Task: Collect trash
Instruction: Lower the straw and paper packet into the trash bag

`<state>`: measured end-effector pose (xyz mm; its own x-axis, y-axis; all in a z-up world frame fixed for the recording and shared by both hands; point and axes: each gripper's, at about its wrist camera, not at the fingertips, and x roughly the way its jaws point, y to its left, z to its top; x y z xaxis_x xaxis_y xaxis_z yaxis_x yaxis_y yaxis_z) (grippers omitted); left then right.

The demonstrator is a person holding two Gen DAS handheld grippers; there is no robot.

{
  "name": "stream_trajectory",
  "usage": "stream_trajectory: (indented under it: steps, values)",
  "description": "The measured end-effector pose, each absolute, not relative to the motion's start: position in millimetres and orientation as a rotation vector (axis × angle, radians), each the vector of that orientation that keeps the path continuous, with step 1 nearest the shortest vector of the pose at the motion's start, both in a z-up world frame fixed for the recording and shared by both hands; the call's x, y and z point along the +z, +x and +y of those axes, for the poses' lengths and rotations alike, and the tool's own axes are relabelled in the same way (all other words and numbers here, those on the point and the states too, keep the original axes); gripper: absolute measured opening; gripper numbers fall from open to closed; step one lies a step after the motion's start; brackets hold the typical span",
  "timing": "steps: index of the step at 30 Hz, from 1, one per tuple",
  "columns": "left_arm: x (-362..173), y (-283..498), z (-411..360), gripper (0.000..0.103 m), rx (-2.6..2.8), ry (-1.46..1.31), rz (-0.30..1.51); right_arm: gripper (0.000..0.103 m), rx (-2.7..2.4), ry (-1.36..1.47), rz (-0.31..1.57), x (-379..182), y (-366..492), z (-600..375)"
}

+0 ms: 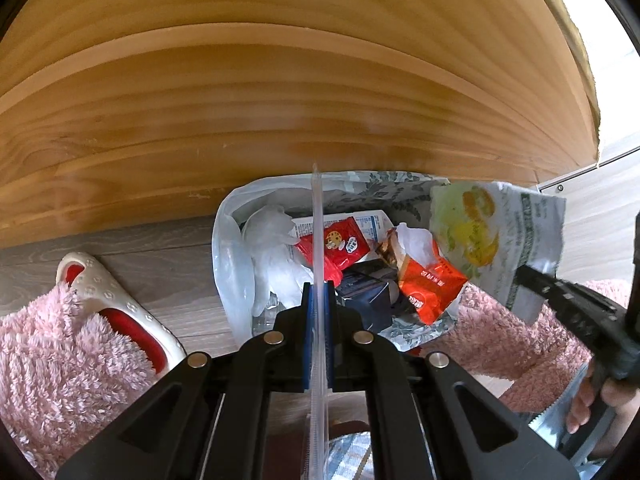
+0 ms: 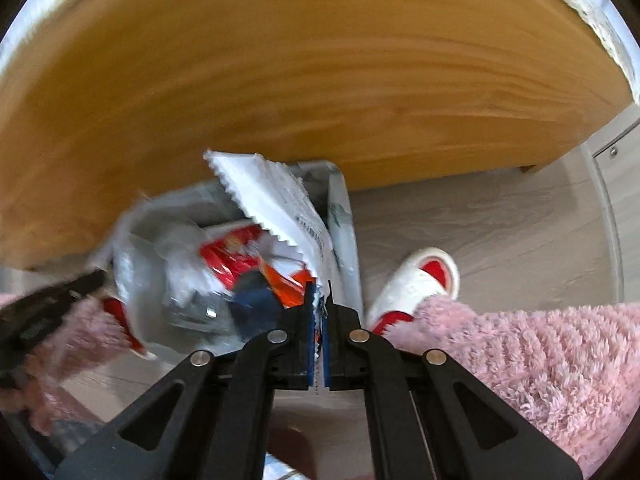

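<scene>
The left gripper points steeply down over the trash bag, its blue pads pressed together on a clear plastic strip that runs straight up between them and past the bag's far edge. The right gripper also points down and is clamped on the torn end of a white wrapper with a zigzag edge; in the left wrist view that same wrapper shows printed fruit and hangs over the right side of the bag.

Behind everything rises a broad wooden panel, with pale wood-look flooring below it. The person's legs in fluffy pink trousers frame the scene on both sides, and each foot wears a white-and-red slipper.

The white plastic trash bag sits open on the floor against the panel, between the feet. Inside lie a crumpled clear glove, a red snack packet, an orange packet and a dark blue carton.
</scene>
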<state>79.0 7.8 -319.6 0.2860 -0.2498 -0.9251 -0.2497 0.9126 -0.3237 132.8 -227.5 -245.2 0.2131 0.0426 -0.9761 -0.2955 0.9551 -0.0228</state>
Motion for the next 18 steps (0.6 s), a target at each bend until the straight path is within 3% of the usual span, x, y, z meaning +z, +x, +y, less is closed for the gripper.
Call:
stream_trajectory:
  steps: [10, 18]
  values:
    - [-341.5, 80.4, 8.4, 0.002, 0.031, -0.465, 1.376, 0.003, 0.195, -0.273, 1.518, -312.2, 149.8, -207.2]
    - [-378.0, 89.4, 8.4, 0.002, 0.049, -0.504, 1.479, 0.002, 0.177, -0.228, 1.542, -325.9, 165.1, -210.2]
